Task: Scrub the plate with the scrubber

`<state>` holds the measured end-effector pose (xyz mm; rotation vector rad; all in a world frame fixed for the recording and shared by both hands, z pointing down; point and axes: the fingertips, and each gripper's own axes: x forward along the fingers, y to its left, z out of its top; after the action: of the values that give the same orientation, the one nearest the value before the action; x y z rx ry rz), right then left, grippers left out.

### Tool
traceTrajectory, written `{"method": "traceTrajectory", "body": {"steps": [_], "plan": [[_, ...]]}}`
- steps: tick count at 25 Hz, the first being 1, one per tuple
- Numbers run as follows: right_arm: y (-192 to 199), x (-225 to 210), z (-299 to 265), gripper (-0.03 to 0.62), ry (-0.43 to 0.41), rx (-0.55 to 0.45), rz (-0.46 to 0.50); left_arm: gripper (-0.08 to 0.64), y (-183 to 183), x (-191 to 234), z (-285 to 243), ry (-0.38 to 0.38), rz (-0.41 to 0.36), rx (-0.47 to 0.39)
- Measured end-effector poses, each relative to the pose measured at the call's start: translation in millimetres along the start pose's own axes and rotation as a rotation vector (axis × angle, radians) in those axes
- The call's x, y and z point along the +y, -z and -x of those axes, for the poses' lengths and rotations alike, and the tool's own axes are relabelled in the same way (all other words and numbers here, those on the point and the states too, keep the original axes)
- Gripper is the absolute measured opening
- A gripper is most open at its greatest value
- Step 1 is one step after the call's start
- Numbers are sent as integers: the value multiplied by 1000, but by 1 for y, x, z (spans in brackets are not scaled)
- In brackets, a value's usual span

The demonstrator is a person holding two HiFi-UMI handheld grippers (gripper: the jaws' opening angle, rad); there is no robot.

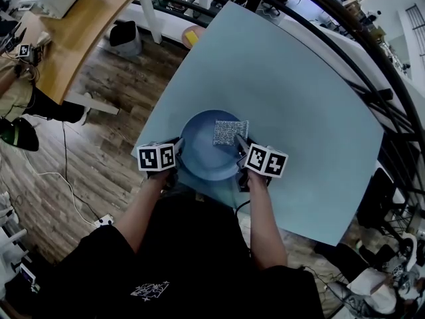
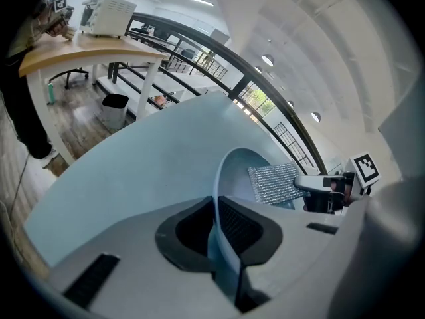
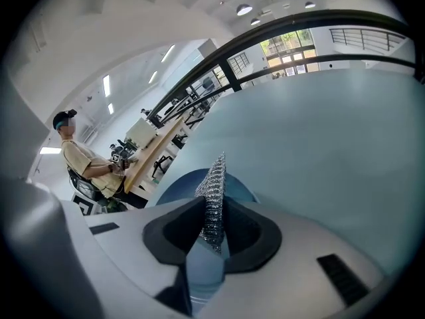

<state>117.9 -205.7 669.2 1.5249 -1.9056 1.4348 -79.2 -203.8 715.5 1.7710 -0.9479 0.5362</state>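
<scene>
Silver scrubber, pinched in your right gripper, sits over the blue plate's far right side. Your left gripper clamps the left rim, so rub toward it.

The head view looks steeply down from above the person, taking in the whole pale blue bench and the wood floor beside it. The left gripper view sits low and close behind the left tongs, facing along the bench toward the railing, with the right tongs near its right edge. The right gripper view rides equally close behind its own jaws, facing across the bench toward a distant wooden desk. All three views share the plate and scrubber. The desk also shows in the other two.
</scene>
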Motion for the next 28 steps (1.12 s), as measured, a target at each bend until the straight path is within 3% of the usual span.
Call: {"method": "traceTrajectory", "body": {"steps": [13, 18, 28], "plan": [[0, -36, 32, 81, 87, -24, 6, 34, 2, 2, -2, -5, -4, -1], [1, -40, 41, 81, 110, 3, 77, 34, 1, 3, -2, -10, -5, -6], [16, -36, 56, 80, 76, 90, 203, 34, 3, 2, 0, -20, 12, -23]]}}
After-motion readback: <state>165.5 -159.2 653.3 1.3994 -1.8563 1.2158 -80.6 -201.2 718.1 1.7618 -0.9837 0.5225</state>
